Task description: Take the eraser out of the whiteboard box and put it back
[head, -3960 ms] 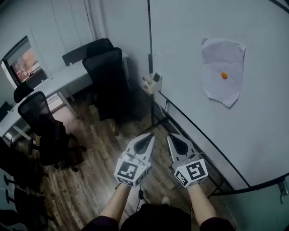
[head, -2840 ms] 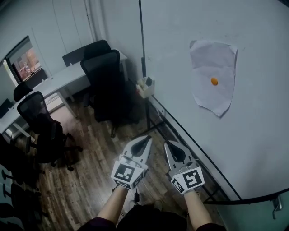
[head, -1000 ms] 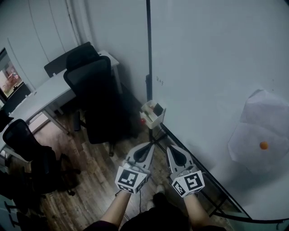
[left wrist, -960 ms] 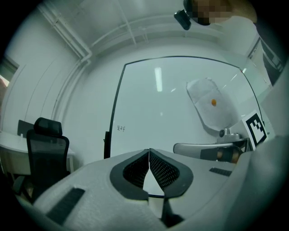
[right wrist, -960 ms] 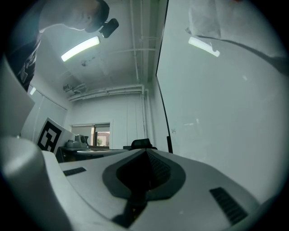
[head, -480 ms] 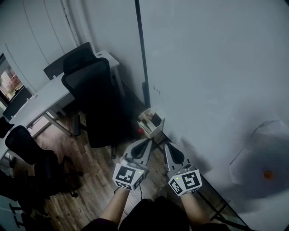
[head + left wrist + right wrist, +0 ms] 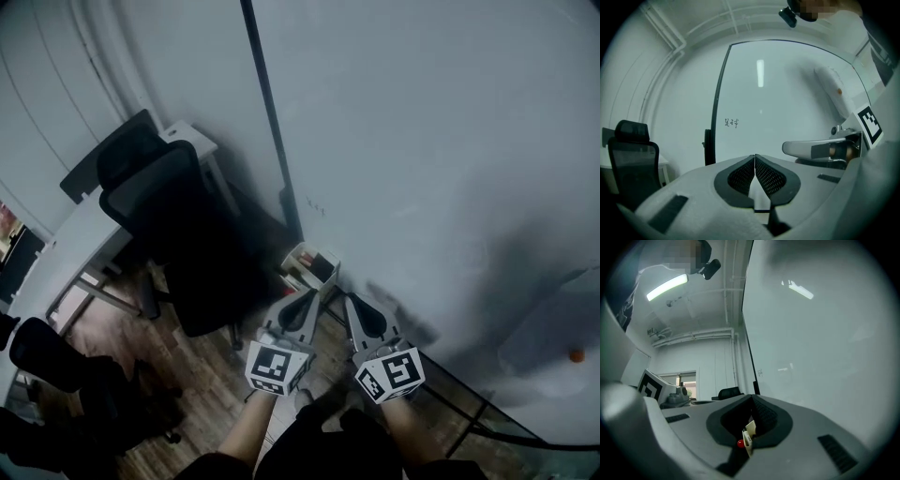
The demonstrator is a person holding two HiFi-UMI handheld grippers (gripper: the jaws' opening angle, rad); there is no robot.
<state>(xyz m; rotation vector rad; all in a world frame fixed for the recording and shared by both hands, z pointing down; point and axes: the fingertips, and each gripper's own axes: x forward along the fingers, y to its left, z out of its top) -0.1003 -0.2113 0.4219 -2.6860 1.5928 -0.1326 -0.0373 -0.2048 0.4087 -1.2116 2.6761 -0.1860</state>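
The small white whiteboard box [image 7: 298, 266] hangs at the lower left corner of the whiteboard [image 7: 431, 159], with a dark eraser [image 7: 322, 270] standing in it. My left gripper [image 7: 307, 299] and right gripper [image 7: 353, 302] are side by side just short of the box, both shut and empty. In the left gripper view the jaws meet at my left gripper [image 7: 754, 157], and the other gripper [image 7: 820, 149] shows to its right. In the right gripper view my right gripper [image 7: 751, 400] is shut; below its tips I see the box [image 7: 749, 433] and a red spot [image 7: 740, 443].
A black office chair [image 7: 173, 225] and a white desk [image 7: 84, 248] stand left of the board. The board's black frame post [image 7: 267, 112] runs down to the box. A paper sheet with an orange magnet [image 7: 574, 354] is at the right edge. Wooden floor [image 7: 178, 394] lies below.
Both grippers and the head have moved toward the whiteboard's left corner. The box now lies right ahead of the fingertips, and the paper sheet has slid to the right edge. Both stay shut.
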